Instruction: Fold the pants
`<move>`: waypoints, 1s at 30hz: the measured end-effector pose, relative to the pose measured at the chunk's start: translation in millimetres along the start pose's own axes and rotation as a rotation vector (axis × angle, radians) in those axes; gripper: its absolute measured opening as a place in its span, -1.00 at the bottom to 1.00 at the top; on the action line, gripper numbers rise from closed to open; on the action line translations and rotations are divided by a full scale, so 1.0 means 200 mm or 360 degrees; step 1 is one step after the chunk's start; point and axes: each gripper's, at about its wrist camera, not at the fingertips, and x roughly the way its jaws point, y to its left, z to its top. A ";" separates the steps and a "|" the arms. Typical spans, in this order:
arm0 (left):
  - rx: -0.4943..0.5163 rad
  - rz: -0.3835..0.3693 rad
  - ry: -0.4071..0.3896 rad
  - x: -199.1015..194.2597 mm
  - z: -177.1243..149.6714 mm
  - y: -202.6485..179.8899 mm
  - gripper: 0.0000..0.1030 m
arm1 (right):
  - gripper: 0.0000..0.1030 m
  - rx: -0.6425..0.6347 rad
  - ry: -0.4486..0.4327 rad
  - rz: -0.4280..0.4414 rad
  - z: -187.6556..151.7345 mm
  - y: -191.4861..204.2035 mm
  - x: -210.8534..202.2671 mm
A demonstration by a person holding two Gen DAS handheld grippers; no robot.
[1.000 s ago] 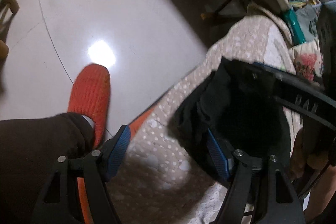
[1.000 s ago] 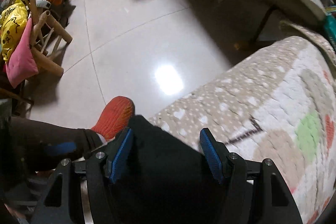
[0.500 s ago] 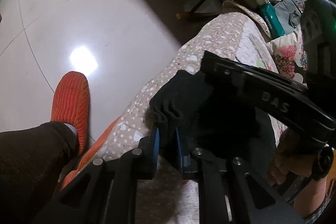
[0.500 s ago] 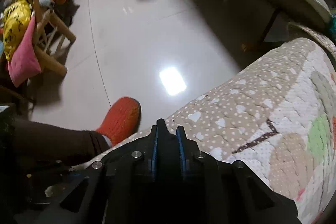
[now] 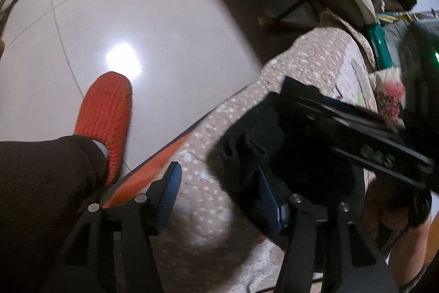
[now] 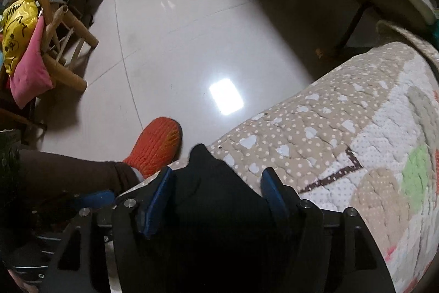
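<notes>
Both grippers (image 5: 218, 190) (image 6: 215, 197) agape, gripping nothing — limp black pants (image 6: 219, 210), seemingly bunched, on quilted blanket (image 6: 343, 128).

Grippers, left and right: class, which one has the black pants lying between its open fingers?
The right gripper: the black pants fill its gap. The left gripper frames only dotted quilt, with the pants beside its right finger.

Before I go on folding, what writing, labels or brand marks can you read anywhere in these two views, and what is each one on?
Raised letters on the right gripper's body: blurred, not readable.
Black print on the yellow bag: too distorted to read.
Nothing legible on the black pants or quilt.
</notes>
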 end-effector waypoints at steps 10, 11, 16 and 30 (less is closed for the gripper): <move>0.0170 -0.0060 0.0016 0.04 -0.02 -0.12 -0.56 | -0.10 -0.0322 0.0211 0.0032 0.06 0.21 0.18; 0.0210 -0.0063 0.0011 0.03 -0.03 -0.14 -0.65 | -0.22 -0.0331 0.0214 0.0021 0.05 0.21 0.17; 0.0236 -0.0159 0.0021 -0.02 -0.02 -0.17 -0.68 | -0.44 -0.0250 0.0105 0.0020 0.02 0.19 0.06; 0.0549 -0.0359 -0.0083 -0.22 -0.19 -0.52 -0.68 | -0.46 -0.0008 -0.0239 0.0019 -0.19 0.00 -0.39</move>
